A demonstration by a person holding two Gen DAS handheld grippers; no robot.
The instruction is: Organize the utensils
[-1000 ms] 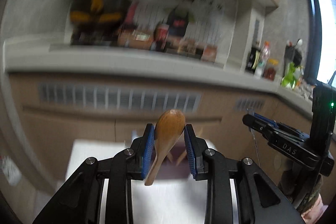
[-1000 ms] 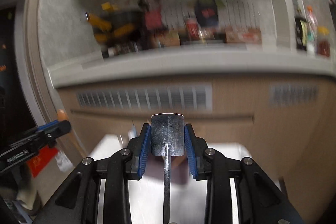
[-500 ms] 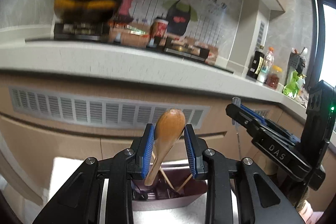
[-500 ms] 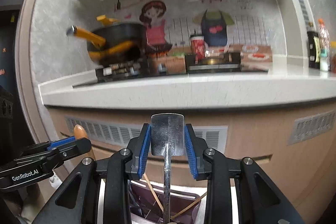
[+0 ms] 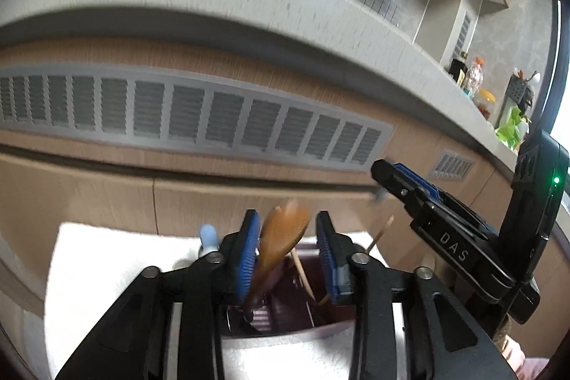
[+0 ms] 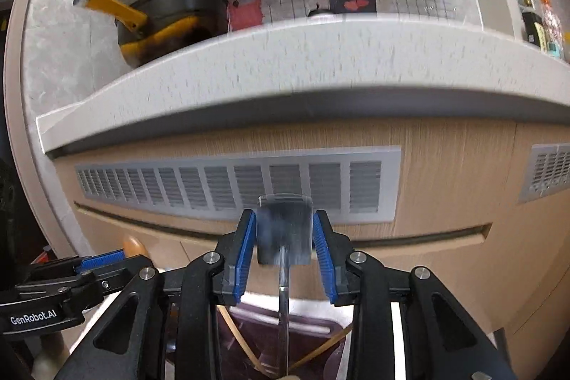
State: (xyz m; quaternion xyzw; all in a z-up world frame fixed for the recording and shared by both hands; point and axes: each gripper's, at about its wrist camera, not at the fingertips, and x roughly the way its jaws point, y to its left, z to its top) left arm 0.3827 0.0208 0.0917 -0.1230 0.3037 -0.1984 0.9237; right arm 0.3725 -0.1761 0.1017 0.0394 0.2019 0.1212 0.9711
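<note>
Counter (image 6: 320,59): a long pale worktop runs across the far side, with wooden cabinet fronts and grey vents below.
Cloth (image 5: 107,259): white, spread on the near surface under the holder.
Holder (image 5: 285,305): dark purple utensil box, near centre, with thin chopsticks (image 5: 302,269) leaning inside.
Left gripper (image 5: 288,255): fingers parted wide; the wooden spoon (image 5: 281,237), blurred, stands loose between them, its handle down in the holder.
Right gripper (image 6: 285,251): fingers apart; the metal spatula (image 6: 284,230), blurred, sits between them with gaps either side, its handle reaching down into the holder.
</note>
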